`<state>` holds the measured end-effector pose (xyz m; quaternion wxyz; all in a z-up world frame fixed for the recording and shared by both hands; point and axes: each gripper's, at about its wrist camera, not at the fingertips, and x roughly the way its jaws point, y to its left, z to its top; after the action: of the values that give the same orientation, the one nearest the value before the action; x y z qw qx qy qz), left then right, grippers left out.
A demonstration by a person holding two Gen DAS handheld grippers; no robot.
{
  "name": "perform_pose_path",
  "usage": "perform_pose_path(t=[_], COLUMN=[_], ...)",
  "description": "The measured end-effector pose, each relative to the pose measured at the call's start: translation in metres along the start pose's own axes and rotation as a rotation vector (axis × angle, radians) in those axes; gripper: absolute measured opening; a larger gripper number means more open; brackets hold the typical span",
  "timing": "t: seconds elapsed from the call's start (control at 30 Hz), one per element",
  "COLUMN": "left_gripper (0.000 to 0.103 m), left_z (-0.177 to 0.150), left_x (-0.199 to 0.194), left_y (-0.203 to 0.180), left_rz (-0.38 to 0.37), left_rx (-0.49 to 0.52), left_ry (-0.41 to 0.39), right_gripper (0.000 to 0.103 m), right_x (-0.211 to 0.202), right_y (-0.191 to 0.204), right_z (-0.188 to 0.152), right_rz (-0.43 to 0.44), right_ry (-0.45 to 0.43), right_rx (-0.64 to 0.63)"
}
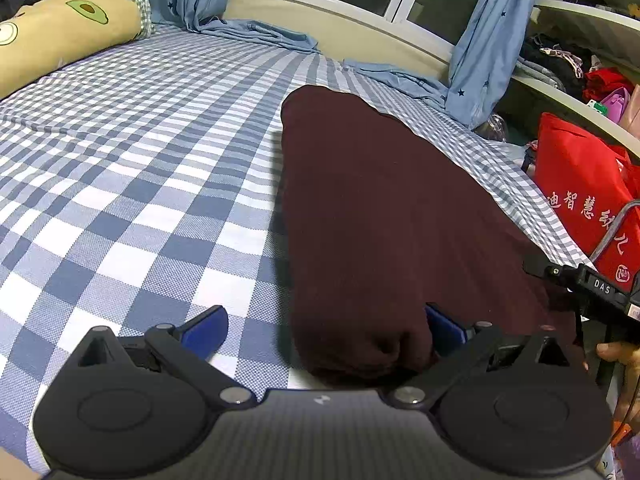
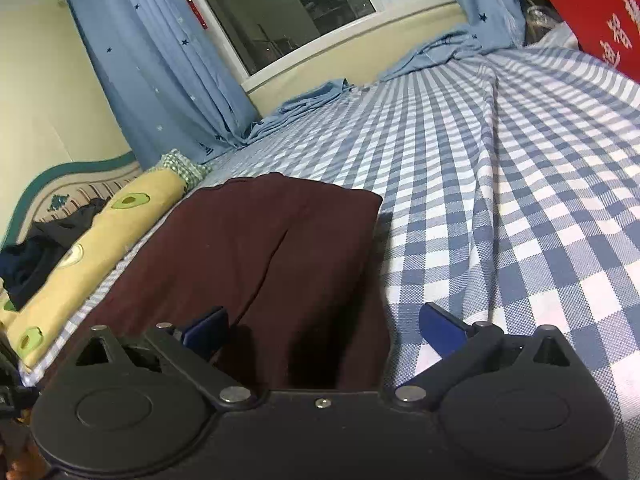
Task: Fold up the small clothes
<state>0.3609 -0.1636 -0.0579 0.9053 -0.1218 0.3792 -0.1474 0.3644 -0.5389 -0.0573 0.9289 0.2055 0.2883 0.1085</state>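
Observation:
A dark maroon garment (image 1: 380,208), folded into a long slab, lies on the blue-and-white checked bedsheet (image 1: 120,184). My left gripper (image 1: 324,330) stands open, low over the garment's near end. Its right finger (image 1: 444,326) rests against the cloth and its left finger (image 1: 204,330) hovers over bare sheet. The right gripper's black body (image 1: 580,288) shows at the garment's right edge, with a hand (image 1: 618,354) behind it. In the right wrist view the same garment (image 2: 272,248) has a crease down its middle. My right gripper (image 2: 324,332) is open, its left finger (image 2: 204,334) over the cloth and its right finger (image 2: 440,332) over the sheet (image 2: 500,200).
A yellow avocado-print pillow (image 1: 60,36) (image 2: 100,240) lies along the headboard side, with dark clothes (image 2: 40,252) beside it. Blue star curtains (image 1: 480,60) spill onto the bed's far edge under the window. A red bag (image 1: 580,192) and cluttered shelves (image 1: 560,64) stand at the right.

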Motion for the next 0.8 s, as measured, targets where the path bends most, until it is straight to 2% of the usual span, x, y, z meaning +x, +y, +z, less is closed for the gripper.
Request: perform_pose_path(t=[0.23,0.43,0.57,0.67,0.8], left_gripper=[0.103,0.102,0.102,0.102,0.102], left_z=[0.003,0.018,0.036,0.051,0.066], left_x=[-0.002,-0.014,-0.016,-0.006,0.007], left_y=[-0.002,-0.017,-0.012,-0.007,-0.009], left_rz=[0.009,0.044,0.018,0.016,0.047], left_rx=[0.011,0.100,0.054,0.030,0.061], left_ry=[0.003,-0.027,-0.062,-0.043,-0.019], right_gripper=[0.102,0.102,0.102,0.102,0.102], right_x=[-0.001,-0.001,0.000,0.001,-0.001], right_y=[-0.001,-0.001,0.000,0.000,0.000], right_z=[-0.004,-0.003,-0.004,-0.004,-0.004], right_rz=[-0.001,0.000,0.004,0.005,0.010], right_ry=[-0.013,-0.012,-0.015,-0.016,-0.020], right_rx=[0.004,0.003,0.007,0.008,0.014])
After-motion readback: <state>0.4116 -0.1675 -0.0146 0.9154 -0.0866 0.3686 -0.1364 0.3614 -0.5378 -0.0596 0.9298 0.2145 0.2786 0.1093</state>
